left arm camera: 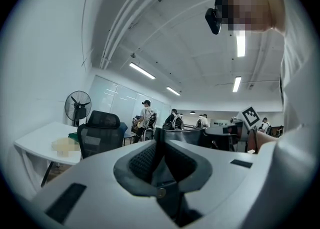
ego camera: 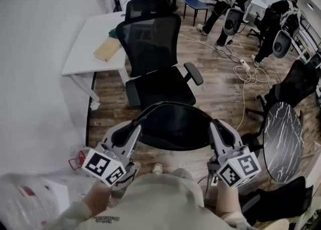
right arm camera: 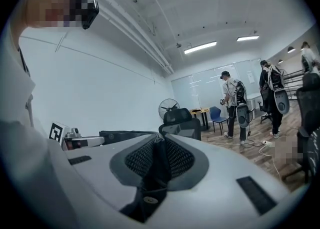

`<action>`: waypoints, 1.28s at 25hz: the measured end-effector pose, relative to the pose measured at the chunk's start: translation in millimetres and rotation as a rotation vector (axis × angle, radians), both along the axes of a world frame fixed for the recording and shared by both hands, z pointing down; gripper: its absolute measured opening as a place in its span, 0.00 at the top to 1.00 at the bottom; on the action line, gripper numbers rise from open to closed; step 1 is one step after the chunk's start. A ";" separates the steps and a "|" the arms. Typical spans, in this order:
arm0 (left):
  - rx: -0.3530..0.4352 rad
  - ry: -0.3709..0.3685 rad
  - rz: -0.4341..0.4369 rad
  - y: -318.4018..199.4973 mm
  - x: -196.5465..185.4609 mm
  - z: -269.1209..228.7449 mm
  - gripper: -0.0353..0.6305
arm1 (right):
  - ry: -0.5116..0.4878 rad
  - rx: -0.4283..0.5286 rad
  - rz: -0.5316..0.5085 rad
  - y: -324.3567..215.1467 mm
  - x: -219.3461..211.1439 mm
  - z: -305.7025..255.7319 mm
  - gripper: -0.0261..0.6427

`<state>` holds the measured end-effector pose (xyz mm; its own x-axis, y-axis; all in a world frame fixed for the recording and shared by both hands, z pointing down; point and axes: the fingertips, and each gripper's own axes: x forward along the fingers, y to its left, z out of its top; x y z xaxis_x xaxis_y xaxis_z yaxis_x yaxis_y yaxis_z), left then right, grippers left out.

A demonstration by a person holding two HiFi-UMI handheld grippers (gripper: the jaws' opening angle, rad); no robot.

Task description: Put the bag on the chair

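Observation:
A black bag (ego camera: 173,127) hangs between my two grippers, just in front of a black mesh office chair (ego camera: 159,84) that faces me. My left gripper (ego camera: 135,127) is shut on the bag's left rim and my right gripper (ego camera: 214,128) on its right rim. In the left gripper view the left gripper (left arm camera: 159,145) pinches a thin black edge of the bag (left arm camera: 161,170) between its pads. The right gripper (right arm camera: 159,153) clamps the same kind of black edge (right arm camera: 155,173) in the right gripper view. The chair (left arm camera: 100,134) (right arm camera: 181,122) stands ahead in both gripper views.
A white table (ego camera: 90,35) with a tan package (ego camera: 108,49) stands left of the chair, by the wall. Cables (ego camera: 251,73) lie on the wood floor to the right. A round dark table (ego camera: 283,138) and another black chair (ego camera: 296,91) stand at right. People (ego camera: 228,3) work at the back.

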<state>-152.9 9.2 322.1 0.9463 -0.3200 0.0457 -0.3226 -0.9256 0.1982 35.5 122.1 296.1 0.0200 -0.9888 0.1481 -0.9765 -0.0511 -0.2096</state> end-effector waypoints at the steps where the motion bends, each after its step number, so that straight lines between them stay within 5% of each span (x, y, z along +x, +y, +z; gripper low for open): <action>1: 0.000 0.002 -0.002 -5.3 0.9 0.1 0.86 | 0.002 0.000 -0.002 -5.4 0.8 0.1 0.85; 15: -0.008 -0.026 -0.074 -51.6 43.4 19.6 0.86 | -0.012 -0.012 -0.081 -67.3 50.9 25.5 0.86; 32: -0.065 -0.072 -0.254 -141.4 173.9 27.5 0.86 | -0.053 -0.012 -0.262 -202.4 202.7 33.5 0.85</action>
